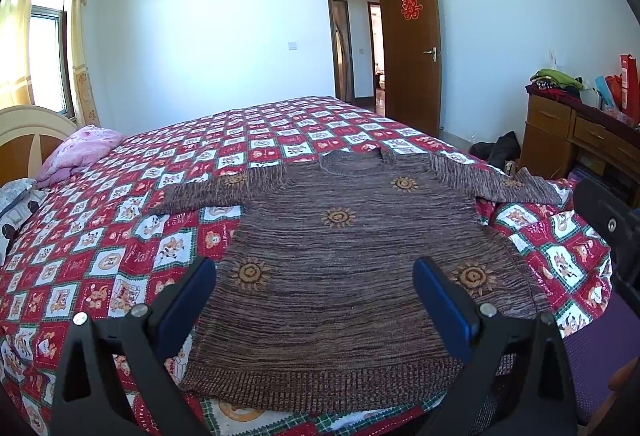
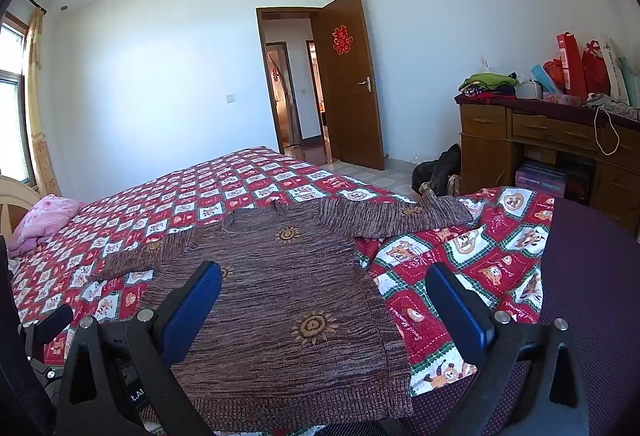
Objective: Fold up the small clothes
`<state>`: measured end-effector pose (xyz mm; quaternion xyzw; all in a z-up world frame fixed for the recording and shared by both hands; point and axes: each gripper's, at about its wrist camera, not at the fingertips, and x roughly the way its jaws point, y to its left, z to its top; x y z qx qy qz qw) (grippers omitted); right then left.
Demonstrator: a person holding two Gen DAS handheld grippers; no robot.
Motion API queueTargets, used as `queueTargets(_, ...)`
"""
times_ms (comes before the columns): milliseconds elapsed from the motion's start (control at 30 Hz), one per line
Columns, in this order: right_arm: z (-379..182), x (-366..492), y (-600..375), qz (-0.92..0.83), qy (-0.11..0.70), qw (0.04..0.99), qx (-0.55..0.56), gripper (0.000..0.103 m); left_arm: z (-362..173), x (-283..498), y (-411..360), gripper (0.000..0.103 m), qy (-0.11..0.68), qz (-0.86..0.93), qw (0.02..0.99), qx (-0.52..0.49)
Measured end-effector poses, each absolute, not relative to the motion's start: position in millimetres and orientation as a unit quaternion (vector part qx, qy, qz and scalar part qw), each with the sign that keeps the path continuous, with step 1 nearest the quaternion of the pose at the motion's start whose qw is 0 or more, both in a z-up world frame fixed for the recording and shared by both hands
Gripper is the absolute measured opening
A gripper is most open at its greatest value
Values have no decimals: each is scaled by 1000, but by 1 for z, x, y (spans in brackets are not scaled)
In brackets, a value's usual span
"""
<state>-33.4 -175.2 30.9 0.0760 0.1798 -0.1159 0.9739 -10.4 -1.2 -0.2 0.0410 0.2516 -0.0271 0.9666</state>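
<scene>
Both tools gape wide above the sweater (image 1: 340,276), holding nothing

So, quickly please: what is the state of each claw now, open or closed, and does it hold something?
Left claw: open, holding nothing, above the brown sweater.
Right claw: open, holding nothing, over the sweater's right edge.

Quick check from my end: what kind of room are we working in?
A home bedroom, most likely: the sweater lies flat on a bed with a pink pillow, beside a wooden dresser and an open door.
</scene>
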Motion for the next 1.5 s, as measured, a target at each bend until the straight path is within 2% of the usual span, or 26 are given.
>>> queueTargets(1500, 28, -32, -177, -116, 187, 972, 78, 102, -4, -8, 0, 101, 266, -30, 963, 27)
